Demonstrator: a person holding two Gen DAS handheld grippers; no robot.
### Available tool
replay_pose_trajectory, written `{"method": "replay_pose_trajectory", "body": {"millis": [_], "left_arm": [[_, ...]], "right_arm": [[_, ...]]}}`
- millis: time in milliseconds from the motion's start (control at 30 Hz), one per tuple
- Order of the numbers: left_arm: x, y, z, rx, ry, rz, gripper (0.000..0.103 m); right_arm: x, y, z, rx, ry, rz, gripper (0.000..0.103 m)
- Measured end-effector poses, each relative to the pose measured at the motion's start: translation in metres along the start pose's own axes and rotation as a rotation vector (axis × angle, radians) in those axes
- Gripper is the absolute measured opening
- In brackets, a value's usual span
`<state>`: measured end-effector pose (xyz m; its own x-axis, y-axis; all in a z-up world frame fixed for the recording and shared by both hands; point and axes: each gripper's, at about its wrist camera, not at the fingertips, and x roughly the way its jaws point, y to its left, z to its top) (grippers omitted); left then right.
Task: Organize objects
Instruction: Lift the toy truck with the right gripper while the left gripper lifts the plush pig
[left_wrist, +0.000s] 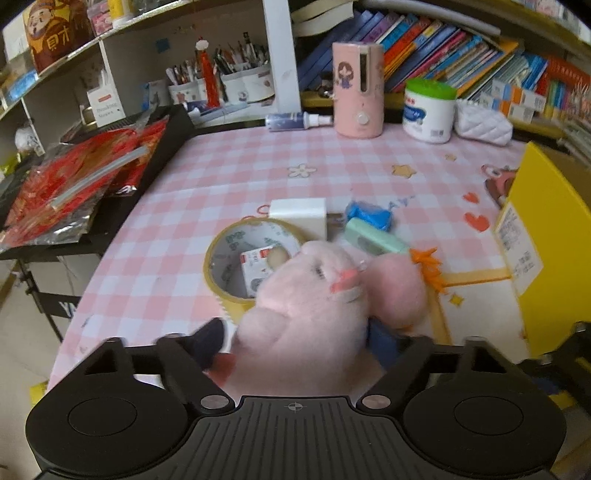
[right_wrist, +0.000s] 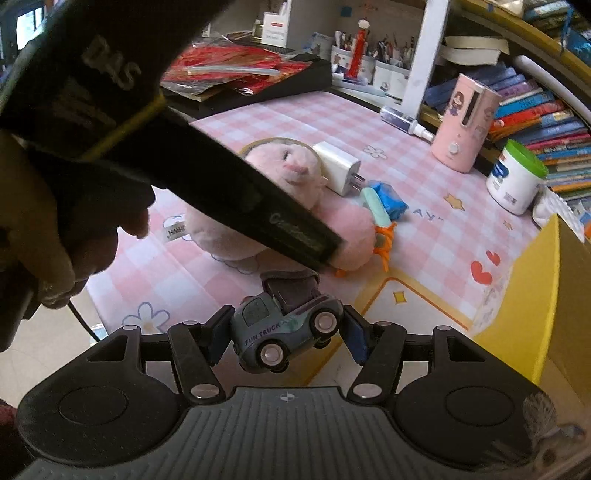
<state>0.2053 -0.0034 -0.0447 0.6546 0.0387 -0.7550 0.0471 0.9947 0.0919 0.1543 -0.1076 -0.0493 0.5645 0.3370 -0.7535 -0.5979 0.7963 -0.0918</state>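
Observation:
My left gripper (left_wrist: 295, 343) is closed around a pink plush pig (left_wrist: 314, 306), which fills the gap between the fingers and rests on the pink checked tablecloth (left_wrist: 229, 173). The pig also shows in the right wrist view (right_wrist: 291, 173), with the left gripper's black body (right_wrist: 207, 177) lying across it. My right gripper (right_wrist: 284, 332) is shut on a small blue-grey toy truck (right_wrist: 288, 325) marked FUN TRUCK, held above the table's near edge. Behind the pig lie a tape roll (left_wrist: 236, 258), a white charger plug (left_wrist: 303, 216), a blue eraser (left_wrist: 369, 216) and a green case (left_wrist: 373, 240).
A yellow box (left_wrist: 546, 251) stands at the right, also in the right wrist view (right_wrist: 532, 302). A pink humidifier (left_wrist: 358, 88), a white tub with green lid (left_wrist: 428, 110) and a spray bottle (left_wrist: 295, 120) stand at the back. Red packets (left_wrist: 74, 181) lie on a black stand at left.

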Motion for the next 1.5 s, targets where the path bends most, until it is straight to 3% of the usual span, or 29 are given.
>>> {"method": "replay_pose_trajectory", "body": {"millis": [67,267,300,333,467,600,700,767,867,1000,1133,1233,1500], "left_arm": [[-0.006,0.007,0.000,-0.036,-0.014,-0.024,0.065],[-0.047,0.034,-0.004,-0.176,-0.100,-0.126,0.043],[-0.054,0.037,-0.007,-0.186,-0.114,-0.139,0.036],[-0.061,0.041,-0.010,-0.196,-0.129,-0.153,0.020],[-0.076,0.053,-0.025,-0.212,-0.154,-0.163,0.019],[-0.063,0.060,-0.041,-0.198,-0.100,-0.131,0.019],[-0.069,0.066,-0.055,-0.225,-0.102,-0.143,0.032],[-0.074,0.065,-0.059,-0.218,-0.123,-0.134,0.066],[-0.080,0.060,-0.057,-0.189,-0.162,-0.139,0.079],[-0.075,0.049,-0.049,-0.150,-0.163,-0.142,0.086],[-0.057,0.041,-0.044,-0.146,-0.105,-0.136,0.087],[-0.042,0.033,-0.037,-0.138,-0.065,-0.144,0.093],[0.004,0.016,-0.030,-0.108,0.044,-0.085,0.094]], "right_arm": [[-0.002,-0.001,-0.002,0.013,0.002,-0.014,0.059],[-0.016,0.001,-0.003,0.062,-0.031,-0.052,0.059],[-0.019,0.002,-0.004,0.074,-0.037,-0.056,0.059],[-0.022,0.003,-0.004,0.086,-0.043,-0.060,0.059],[-0.033,0.008,-0.004,0.140,-0.064,-0.079,0.059],[-0.033,0.018,-0.010,0.199,-0.039,-0.097,0.059],[-0.033,0.028,-0.018,0.221,-0.006,-0.105,0.059],[-0.039,0.034,-0.023,0.210,-0.007,-0.110,0.059],[-0.046,0.038,-0.026,0.209,-0.024,-0.128,0.059],[-0.051,0.037,-0.027,0.202,-0.034,-0.135,0.059],[-0.050,0.034,-0.028,0.190,-0.031,-0.132,0.059],[-0.048,0.030,-0.029,0.172,-0.029,-0.123,0.059],[-0.040,0.021,-0.031,0.144,-0.010,-0.099,0.059]]}}
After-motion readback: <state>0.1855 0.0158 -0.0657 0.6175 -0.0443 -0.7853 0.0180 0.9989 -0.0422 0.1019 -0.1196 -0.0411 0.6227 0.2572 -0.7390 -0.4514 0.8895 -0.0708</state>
